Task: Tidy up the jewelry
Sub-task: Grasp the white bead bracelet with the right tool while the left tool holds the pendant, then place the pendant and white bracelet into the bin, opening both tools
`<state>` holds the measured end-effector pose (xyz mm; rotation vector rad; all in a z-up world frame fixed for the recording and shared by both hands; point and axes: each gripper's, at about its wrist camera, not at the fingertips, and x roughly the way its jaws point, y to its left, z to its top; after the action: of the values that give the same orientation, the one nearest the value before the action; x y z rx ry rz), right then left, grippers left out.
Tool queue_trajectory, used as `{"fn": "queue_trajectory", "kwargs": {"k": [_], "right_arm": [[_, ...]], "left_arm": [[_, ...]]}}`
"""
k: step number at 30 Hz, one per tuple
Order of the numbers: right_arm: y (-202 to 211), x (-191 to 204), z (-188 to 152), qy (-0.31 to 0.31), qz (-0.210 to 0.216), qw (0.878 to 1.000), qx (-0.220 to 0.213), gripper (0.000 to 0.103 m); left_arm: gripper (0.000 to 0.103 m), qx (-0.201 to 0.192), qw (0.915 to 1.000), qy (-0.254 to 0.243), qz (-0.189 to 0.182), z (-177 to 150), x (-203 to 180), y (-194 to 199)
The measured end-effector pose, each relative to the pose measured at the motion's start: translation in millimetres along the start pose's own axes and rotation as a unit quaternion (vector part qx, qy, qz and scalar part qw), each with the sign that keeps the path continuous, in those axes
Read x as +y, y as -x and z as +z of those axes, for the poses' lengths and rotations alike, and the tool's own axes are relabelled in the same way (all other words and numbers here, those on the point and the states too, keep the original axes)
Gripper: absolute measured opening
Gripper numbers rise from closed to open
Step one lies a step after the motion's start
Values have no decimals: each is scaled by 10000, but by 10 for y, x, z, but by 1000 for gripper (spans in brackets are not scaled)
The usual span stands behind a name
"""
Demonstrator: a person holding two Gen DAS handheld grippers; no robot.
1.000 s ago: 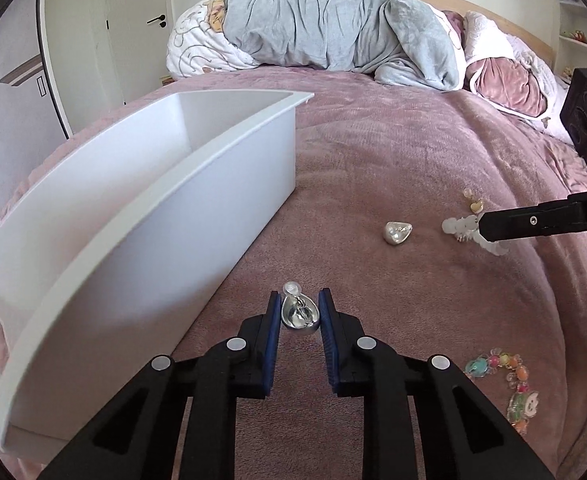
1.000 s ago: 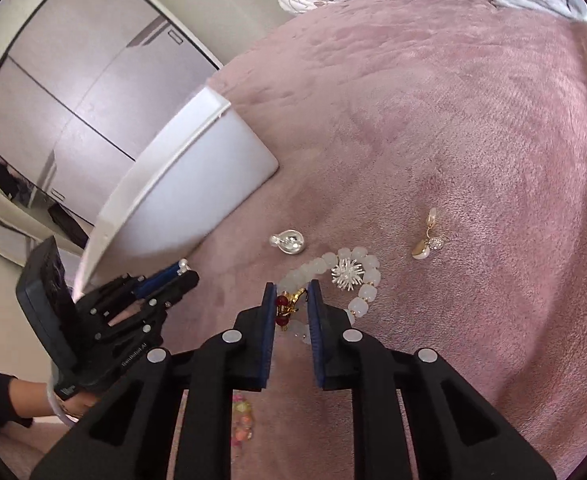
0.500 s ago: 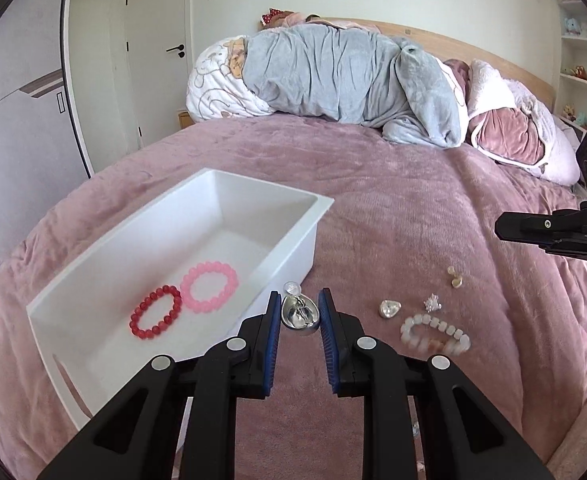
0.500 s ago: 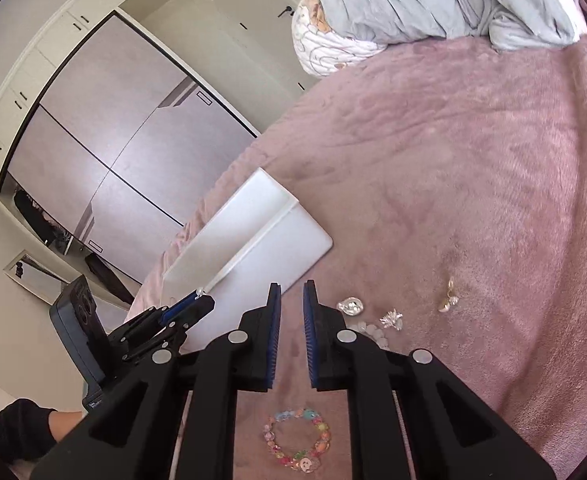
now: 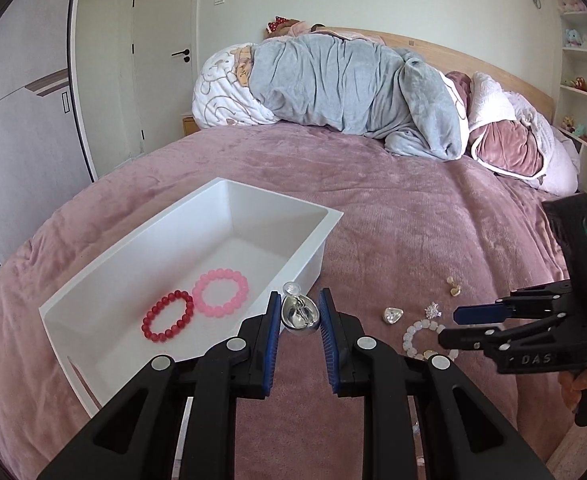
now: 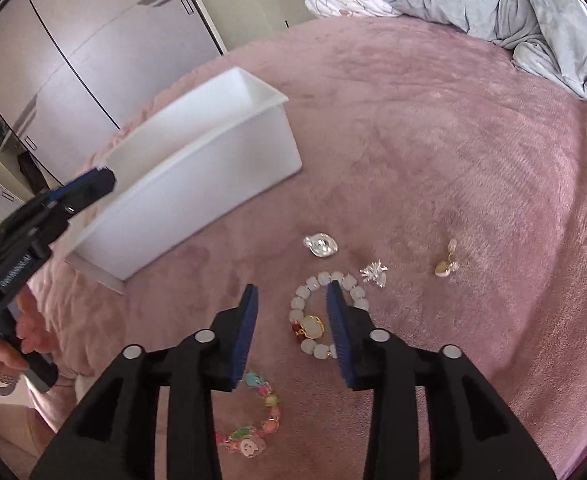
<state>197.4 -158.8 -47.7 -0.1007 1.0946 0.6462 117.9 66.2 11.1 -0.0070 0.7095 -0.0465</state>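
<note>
The left gripper [image 5: 300,316] pinches a shiny silver teardrop earring [image 5: 299,314] with a small pearl, lifted at the near rim of the white plastic bin [image 5: 277,258] at 11 o'clock, probably to drop in. The right gripper [image 6: 291,312], its fingers just spread and empty, hovers over the white beaded bracelet [image 6: 321,312] on the pink plush bed [image 6: 453,140], likely next.

Only one bit of lettering reads here: "DAS" in raised letters on the black body of the right gripper [image 5: 451,325], out at three o'clock. White print on the left gripper [image 6: 107,178] is too blurred.
</note>
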Motion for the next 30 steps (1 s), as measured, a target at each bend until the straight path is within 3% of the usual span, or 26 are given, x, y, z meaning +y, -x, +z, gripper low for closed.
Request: {"fn": "queue_trajectory", "kwargs": {"k": [6,9,13,18,21,26,30], "right_arm": [[-356,192,-4,561,-746,9950,354,42],[-525,270,-30,769,-927,9911,567,48],[-615,350,-87,1061,-1129,9861,607,47],[-598,312,-100,732,-545,9939,625,11],[-581,325,-122,699,-496,9948,559,11],[-461,199,-118,121,148,9990,416,10],[-349,194,-107,-34,287,9991,294,10]], "left_arm": [[24,109,9999,-62,48,-77,3,-94],[24,150,9998,-62,92,-91,19,-153],[24,244,9996,-20,171,-127,47,-257],[24,346,9992,-87,192,-165,-20,-337],[24,364,9991,-117,179,-164,-84,-359],[24,334,9993,-127,143,-104,-200,-353],[24,250,9996,-144,75,-36,-285,-292]]}}
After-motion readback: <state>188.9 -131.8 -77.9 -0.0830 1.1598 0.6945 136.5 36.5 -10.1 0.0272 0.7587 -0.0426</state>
